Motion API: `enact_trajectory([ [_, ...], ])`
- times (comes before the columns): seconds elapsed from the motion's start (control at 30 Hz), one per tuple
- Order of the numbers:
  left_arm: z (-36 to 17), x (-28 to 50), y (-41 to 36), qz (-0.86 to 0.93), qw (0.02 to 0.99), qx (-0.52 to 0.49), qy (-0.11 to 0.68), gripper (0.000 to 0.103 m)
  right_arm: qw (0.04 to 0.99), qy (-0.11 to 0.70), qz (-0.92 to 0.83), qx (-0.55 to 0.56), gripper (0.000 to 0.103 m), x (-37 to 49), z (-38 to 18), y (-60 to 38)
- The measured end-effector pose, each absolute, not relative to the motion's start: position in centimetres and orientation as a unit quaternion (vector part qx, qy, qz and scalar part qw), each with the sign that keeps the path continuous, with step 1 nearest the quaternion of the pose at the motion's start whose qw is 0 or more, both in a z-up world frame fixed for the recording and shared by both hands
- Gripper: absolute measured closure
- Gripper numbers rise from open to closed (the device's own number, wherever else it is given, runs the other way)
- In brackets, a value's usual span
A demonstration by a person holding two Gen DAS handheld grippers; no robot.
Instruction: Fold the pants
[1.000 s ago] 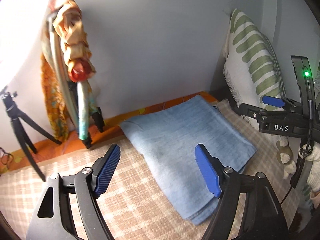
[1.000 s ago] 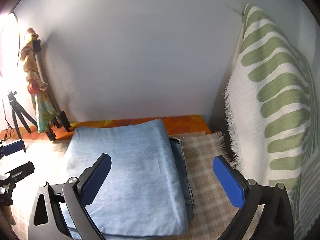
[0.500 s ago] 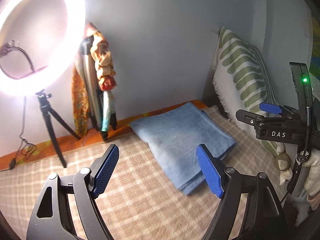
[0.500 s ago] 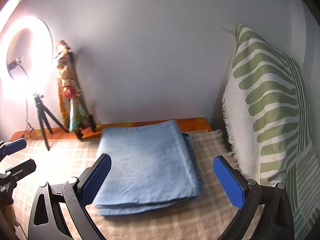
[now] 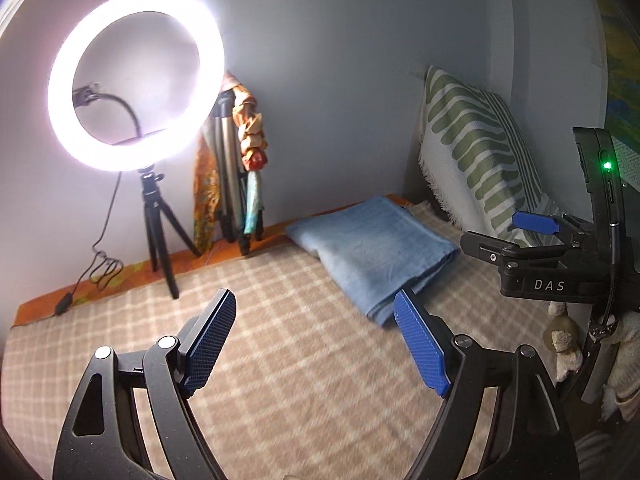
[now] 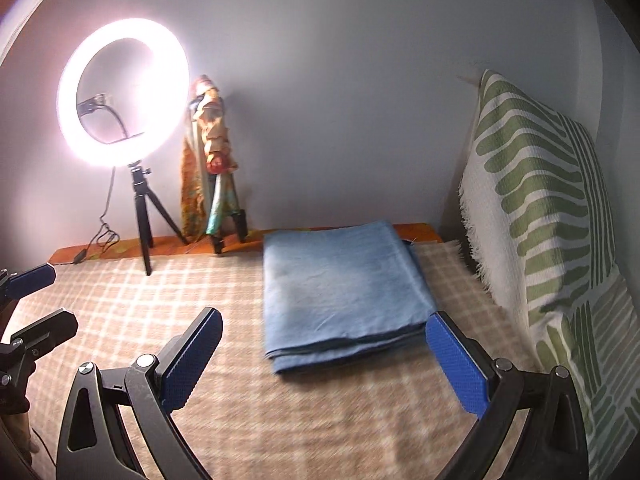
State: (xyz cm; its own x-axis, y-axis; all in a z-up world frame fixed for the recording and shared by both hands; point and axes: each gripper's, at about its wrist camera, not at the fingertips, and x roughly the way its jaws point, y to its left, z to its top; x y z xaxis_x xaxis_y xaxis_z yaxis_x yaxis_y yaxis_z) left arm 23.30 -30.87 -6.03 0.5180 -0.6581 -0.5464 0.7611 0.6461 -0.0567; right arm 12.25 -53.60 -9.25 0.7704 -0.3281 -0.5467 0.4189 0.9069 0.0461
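Lying folded: 1 pants, 2 empty grippers.

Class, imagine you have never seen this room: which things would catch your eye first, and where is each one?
The glowing ring light on its tripod, upper left against the wall, dominates. Next comes the folded blue pants, lying flat on the checked blanket near the far edge. A green-striped pillow leans upright at the right.

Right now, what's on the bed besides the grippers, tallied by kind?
Folded pants: 1
Ring light on its tripod: 1
Cloth-wrapped tripod: 1
Leaf-print pillow: 1
Total: 4
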Motion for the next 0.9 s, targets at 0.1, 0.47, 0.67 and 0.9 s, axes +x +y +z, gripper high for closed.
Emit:
enact_trajectory([
  [0.1,-6.4,22.5,-29.3,-0.404,0.868,0.090,0.273,0.021,0.938,0.267,-0.204,0.080,0.000,11.4,-9.5,-51.9],
  [0.47,-7.5,20.4,-26.1,-0.401,0.869,0.078,0.280,0.021,0.939,0.257,-0.209,0.086,0.000,9.7,-10.6,-48.8],
  [0.67,-8.0,19.9,-25.5,-0.400,0.870,0.077,0.278,0.021,0.939,0.256,-0.218,0.078,0.000,9.5,-11.5,-48.1],
  [0.9,-8.7,19.8,-25.1,-0.394,0.872,0.081,0.279,0.021,0.936,0.259,-0.223,0.079,0.000,9.5,-12.5,-48.3],
])
